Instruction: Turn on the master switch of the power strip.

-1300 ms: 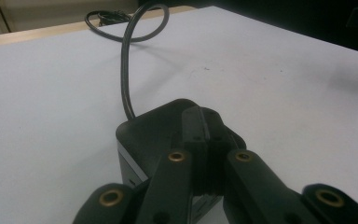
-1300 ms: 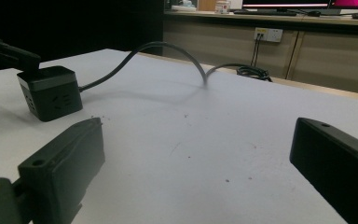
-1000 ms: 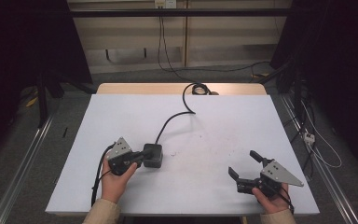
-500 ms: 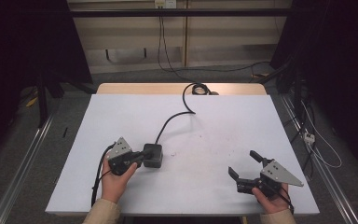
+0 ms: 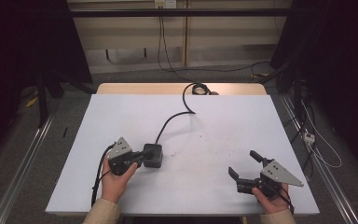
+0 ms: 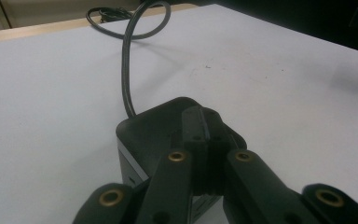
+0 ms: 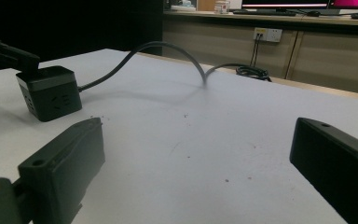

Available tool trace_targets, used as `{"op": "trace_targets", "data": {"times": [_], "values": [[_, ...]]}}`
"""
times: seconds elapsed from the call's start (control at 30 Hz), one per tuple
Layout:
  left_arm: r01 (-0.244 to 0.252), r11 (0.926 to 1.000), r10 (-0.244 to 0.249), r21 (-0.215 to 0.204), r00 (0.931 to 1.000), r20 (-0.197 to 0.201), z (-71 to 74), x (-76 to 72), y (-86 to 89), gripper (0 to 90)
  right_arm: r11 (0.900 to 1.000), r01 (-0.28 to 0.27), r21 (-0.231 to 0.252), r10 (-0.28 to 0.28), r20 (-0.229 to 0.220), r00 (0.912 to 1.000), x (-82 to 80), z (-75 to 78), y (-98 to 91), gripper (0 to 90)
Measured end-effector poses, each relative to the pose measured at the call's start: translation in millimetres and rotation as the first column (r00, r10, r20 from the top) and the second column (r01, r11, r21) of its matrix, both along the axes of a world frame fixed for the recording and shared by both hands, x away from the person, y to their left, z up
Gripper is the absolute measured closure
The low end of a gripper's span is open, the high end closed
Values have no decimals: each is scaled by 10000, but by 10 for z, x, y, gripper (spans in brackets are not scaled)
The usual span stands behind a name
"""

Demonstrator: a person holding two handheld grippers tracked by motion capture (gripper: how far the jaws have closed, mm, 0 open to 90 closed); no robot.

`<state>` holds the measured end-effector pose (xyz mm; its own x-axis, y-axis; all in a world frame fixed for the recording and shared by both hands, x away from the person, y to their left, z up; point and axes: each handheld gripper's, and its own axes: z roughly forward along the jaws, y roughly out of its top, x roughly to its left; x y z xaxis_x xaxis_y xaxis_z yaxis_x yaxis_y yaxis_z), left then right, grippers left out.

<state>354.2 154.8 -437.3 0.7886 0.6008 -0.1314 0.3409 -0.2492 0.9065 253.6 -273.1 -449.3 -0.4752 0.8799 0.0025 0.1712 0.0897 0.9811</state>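
A black cube-shaped power block stands on the white table, left of the middle. Its dark cable runs away toward the far edge. My left gripper is shut, and its joined tips lie on the cube's top. In the left gripper view the two jaws press together at the left gripper's tip, over the cube, with the cable beyond. My right gripper rests open near the front right edge, nothing between its jaws. From the right gripper the cube appears far left.
The cable ends in a coil on the wooden strip at the table's far edge. Metal rails run along the floor on both sides. Loose cables lie on the floor at the right. A wall socket sits on the cabinet behind.
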Motion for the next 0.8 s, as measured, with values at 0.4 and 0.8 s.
{"op": "trace_targets", "data": {"times": [0.4, 0.8], "values": [[-43, 9999, 43, 114, 10000, -33, 11, -1, -8, 900, 10000, -8, -24, 8, 5, 10000, 0, 0, 1, 28], [-60, 9999, 61, 109, 9999, -102, 14, 1, -11, 900, 10000, -8, -17, 8, 20, 10000, 0, -1, 5, 28]]}}
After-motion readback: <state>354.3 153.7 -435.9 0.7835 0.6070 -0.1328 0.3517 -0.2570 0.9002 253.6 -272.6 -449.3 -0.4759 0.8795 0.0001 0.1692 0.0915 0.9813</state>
